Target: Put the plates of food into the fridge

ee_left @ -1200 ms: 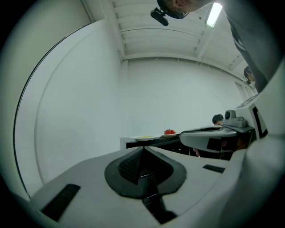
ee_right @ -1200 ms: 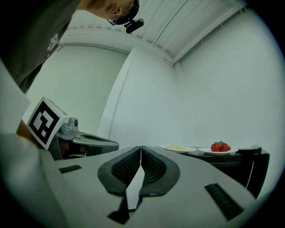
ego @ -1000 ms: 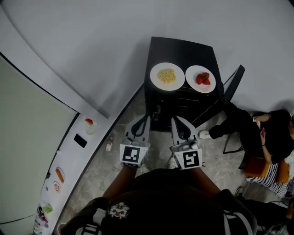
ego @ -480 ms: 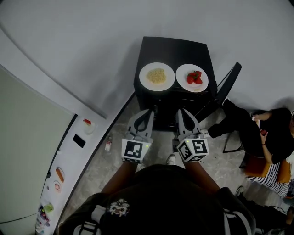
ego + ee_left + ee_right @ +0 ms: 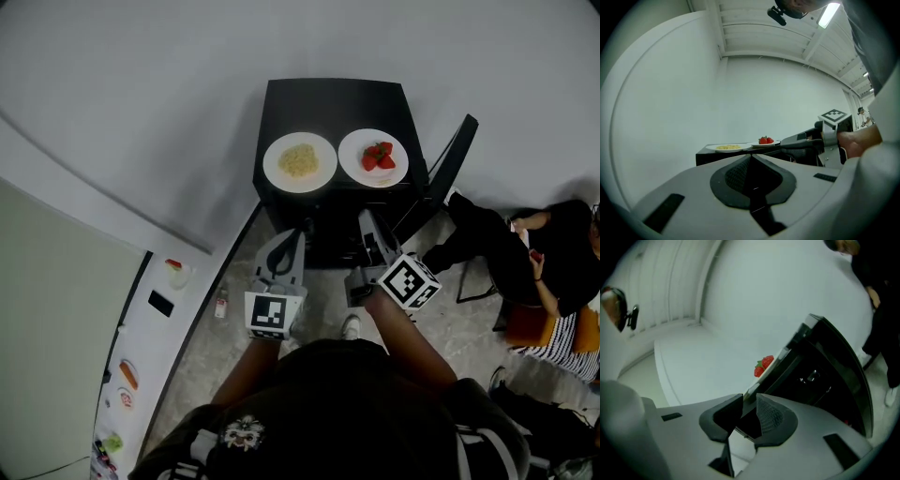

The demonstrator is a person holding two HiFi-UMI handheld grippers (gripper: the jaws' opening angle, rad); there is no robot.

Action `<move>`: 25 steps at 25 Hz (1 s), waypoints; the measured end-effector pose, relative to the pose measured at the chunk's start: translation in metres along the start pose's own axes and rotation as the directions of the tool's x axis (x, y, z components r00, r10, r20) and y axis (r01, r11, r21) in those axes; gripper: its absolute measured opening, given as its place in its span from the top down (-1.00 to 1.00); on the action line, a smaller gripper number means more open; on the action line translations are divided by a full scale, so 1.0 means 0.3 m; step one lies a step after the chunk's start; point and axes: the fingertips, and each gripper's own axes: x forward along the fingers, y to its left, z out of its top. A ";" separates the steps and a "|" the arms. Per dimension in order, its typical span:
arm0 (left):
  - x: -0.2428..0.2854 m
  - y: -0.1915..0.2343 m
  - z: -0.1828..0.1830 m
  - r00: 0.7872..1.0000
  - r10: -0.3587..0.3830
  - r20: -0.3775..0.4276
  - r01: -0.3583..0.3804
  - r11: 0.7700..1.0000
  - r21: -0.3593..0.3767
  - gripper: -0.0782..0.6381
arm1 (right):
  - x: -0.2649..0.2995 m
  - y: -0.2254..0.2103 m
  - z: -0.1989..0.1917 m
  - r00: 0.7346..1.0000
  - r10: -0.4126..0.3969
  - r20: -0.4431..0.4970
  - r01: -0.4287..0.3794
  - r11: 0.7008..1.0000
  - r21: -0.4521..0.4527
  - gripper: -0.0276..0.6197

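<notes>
Two white plates stand side by side on a black table [image 5: 333, 98]. The left plate [image 5: 299, 161] holds noodles, the right plate [image 5: 373, 157] holds strawberries. My left gripper [image 5: 289, 238] hangs in front of the table, below the plates, with its jaws shut on nothing. My right gripper [image 5: 366, 219] is beside it, rolled to one side. Its jaws are opening and nothing is between them. In the left gripper view both plates [image 5: 729, 147] lie ahead beyond the shut gripper [image 5: 750, 159]. In the right gripper view the strawberries [image 5: 764, 365] show above the parted gripper [image 5: 749, 401].
A white fridge [image 5: 141, 337] with magnets on it stands at the left, and a small bottle [image 5: 221, 304] sits on the floor by it. A black chair [image 5: 448, 178] leans by the table's right side. A person [image 5: 548, 272] sits at the far right.
My right gripper has rolled to the side and its jaws have parted. The table and plates have shifted left in the head view. The left gripper stays shut.
</notes>
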 end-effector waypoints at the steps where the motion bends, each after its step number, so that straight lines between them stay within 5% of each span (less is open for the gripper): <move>1: -0.002 -0.002 -0.003 1.000 0.001 -0.003 -0.001 1.000 0.002 0.72 | 0.004 -0.012 0.011 1.000 -0.006 0.010 0.005 0.997 0.076 0.65; 5: -0.005 -0.009 -0.013 1.000 0.001 -0.012 -0.001 1.000 0.015 0.72 | 0.024 -0.047 0.052 0.999 -0.025 0.044 0.009 0.948 0.317 0.64; 10: -0.003 -0.013 -0.016 1.000 0.000 -0.014 0.000 1.000 0.020 0.72 | 0.064 -0.081 0.092 0.997 -0.049 0.061 0.013 0.872 0.490 0.59; 14: 0.001 -0.012 -0.033 1.000 -0.001 -0.025 0.001 1.000 0.014 0.72 | 0.102 -0.095 0.118 0.995 -0.072 0.066 0.025 0.840 0.543 0.59; 25: -0.009 -0.008 -0.028 1.000 0.002 -0.017 -0.002 1.000 0.002 0.72 | 0.130 -0.131 0.145 0.988 -0.139 0.066 0.076 0.816 0.573 0.59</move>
